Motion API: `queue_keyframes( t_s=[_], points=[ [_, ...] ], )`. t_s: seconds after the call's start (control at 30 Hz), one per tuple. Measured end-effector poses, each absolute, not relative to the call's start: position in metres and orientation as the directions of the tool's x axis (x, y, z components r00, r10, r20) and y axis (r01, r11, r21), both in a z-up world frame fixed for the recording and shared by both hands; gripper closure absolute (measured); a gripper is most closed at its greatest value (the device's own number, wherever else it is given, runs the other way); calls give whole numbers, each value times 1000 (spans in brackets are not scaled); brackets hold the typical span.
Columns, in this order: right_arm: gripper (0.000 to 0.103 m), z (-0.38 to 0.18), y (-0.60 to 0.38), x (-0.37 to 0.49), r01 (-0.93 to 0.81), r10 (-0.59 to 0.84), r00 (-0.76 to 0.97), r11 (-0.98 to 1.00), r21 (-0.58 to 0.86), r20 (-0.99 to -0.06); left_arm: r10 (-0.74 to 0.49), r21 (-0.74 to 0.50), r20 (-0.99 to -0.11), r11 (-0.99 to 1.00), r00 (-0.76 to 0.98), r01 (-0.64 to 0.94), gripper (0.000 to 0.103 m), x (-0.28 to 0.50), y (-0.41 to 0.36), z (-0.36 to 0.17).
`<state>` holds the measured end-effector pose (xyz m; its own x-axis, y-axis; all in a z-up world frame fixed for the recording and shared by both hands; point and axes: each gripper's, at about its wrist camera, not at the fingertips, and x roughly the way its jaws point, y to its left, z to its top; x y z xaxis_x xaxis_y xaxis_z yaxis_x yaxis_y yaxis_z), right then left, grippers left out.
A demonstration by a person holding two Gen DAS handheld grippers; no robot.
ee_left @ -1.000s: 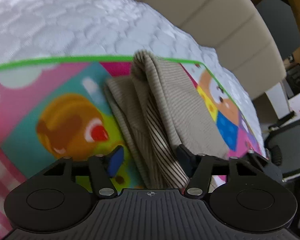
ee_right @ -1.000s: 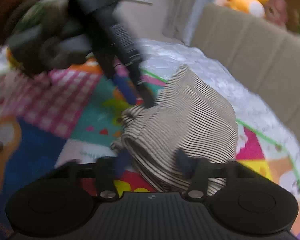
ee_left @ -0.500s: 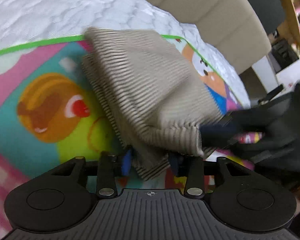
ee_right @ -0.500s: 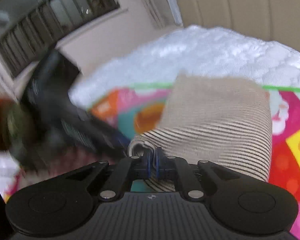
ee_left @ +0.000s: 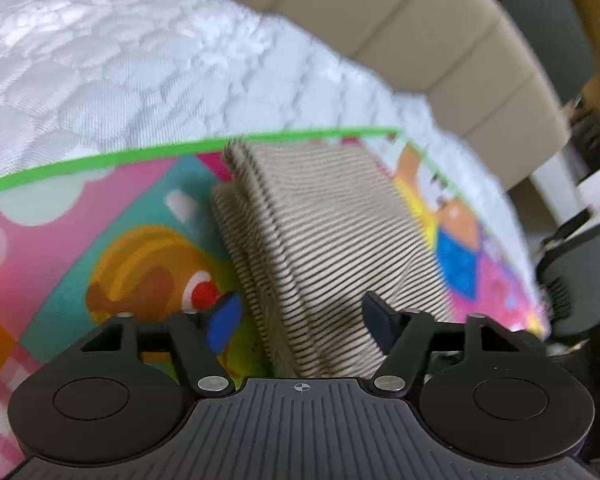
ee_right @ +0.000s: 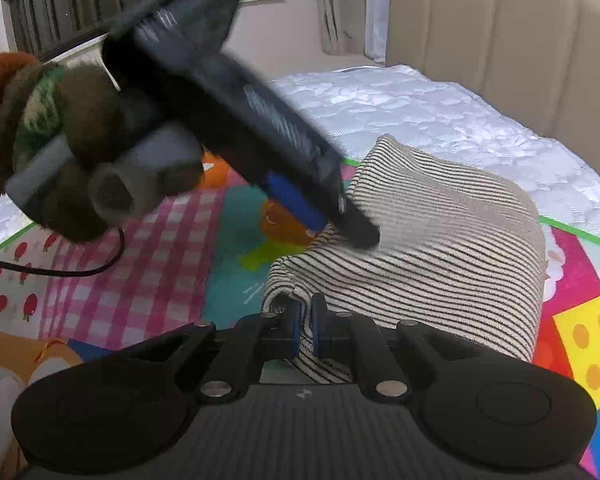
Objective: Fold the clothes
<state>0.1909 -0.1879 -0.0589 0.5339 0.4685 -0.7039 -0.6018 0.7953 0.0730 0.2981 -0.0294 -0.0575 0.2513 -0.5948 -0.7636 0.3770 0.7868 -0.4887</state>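
Beige black-striped knit garment [ee_right: 440, 248], folded — my right gripper [ee_right: 305, 322] pinches its corner, left gripper [ee_left: 300, 320] gapes empty — tugging risks unravelling the fold.

A colourful cartoon play mat [ee_left: 112, 216] with a green edge fills the lower left of the left wrist view, spread over a white quilted mattress [ee_left: 100, 60] across the top; a beige padded headboard [ee_right: 500, 40] stands upper right in the right wrist view, and a black cable [ee_right: 60, 270] trails over the pink checks at left
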Motion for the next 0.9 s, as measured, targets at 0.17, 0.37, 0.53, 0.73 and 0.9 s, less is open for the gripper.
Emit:
queue_keyframes(
  t_s=[0.17,0.37,0.53,0.73,0.9],
  points=[
    [71,-45,-204,189,-589,479,552,803,87,-683,-589,-485,-764,794,265,367,35,299,-26,-66],
    [13,-25,-266,198,-429,447,675,885,180,-587,-581,-461,-760,798,290,389,34,304,-33,-66],
    [4,-69,-312,225,-196,459,580,880,432,-673,-606,-503,-747,784,272,364,32,309,-31,-74],
    [45,-85,-304,219,-217,550,518,825,521,-655,-604,-499,-750,784,268,369,33,309,-34,-75],
    [54,-57,-291,209,-347,568,539,822,451,-622,-589,-475,-750,796,301,374,34,312,-28,-68]
  ],
)
